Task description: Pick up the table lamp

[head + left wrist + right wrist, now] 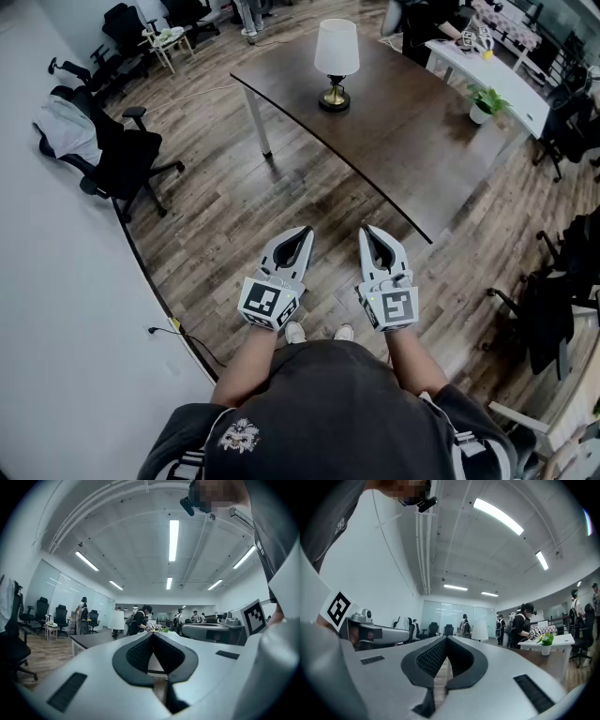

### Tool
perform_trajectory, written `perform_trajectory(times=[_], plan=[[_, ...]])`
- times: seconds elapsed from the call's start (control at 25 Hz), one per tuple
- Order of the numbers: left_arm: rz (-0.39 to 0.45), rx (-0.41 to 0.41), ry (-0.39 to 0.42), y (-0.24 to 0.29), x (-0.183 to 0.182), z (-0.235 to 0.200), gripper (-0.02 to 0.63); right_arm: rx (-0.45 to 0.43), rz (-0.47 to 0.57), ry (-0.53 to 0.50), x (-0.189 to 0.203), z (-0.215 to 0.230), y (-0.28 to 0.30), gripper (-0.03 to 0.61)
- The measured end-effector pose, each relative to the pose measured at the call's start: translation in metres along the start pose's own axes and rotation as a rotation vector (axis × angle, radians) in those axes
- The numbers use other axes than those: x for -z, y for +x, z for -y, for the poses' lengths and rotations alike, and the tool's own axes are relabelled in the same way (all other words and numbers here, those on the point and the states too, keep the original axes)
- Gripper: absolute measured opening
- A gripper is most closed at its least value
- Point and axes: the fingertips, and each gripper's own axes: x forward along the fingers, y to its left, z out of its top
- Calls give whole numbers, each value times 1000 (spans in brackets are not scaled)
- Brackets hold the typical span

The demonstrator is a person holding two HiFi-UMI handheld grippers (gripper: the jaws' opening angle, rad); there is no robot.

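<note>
Wood-plank office flooring surrounds a dark brown table (403, 141), and the table lamp (336, 66) stands upright on it toward the far left corner, set in from the curved left edge. The lamp has a white cone shade, a brass-coloured stem and a dark round base, and nothing touches it.

Only the head view shows that base and the tabletop around it. The left gripper view shows the lamp (116, 623) small and side-on at the table's edge, with people standing behind it. In the right gripper view it (479, 631) is a pale shade against the glass partition.

A white table at the right carries a potted plant (483, 101). Black office chairs (122, 155) stand by the white wall at the left.

The left gripper (305, 230) and right gripper (366, 229) are held level side by side over the floor, well short of the table's near corner, pointing toward it. Each gripper's own view shows its fingers (140, 653) (433, 656) clenched tip to tip with nothing between them. Bare forearms run back from both grippers to the person's dark shirt.
</note>
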Motion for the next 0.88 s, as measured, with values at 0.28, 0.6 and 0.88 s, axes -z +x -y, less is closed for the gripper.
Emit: perform_trajectory(times=[0.28,0.6,0.88], plan=[[-8,8,-2,-10,3,-34,8,22,-43,4,19,-20,23,26],[-8,17,-9,-28,11,-80,6,27,-92,23,39,-57,56,26],[-23,42,-34,-25,22,-112,7,71,-122,-62,36,-69,78,26]])
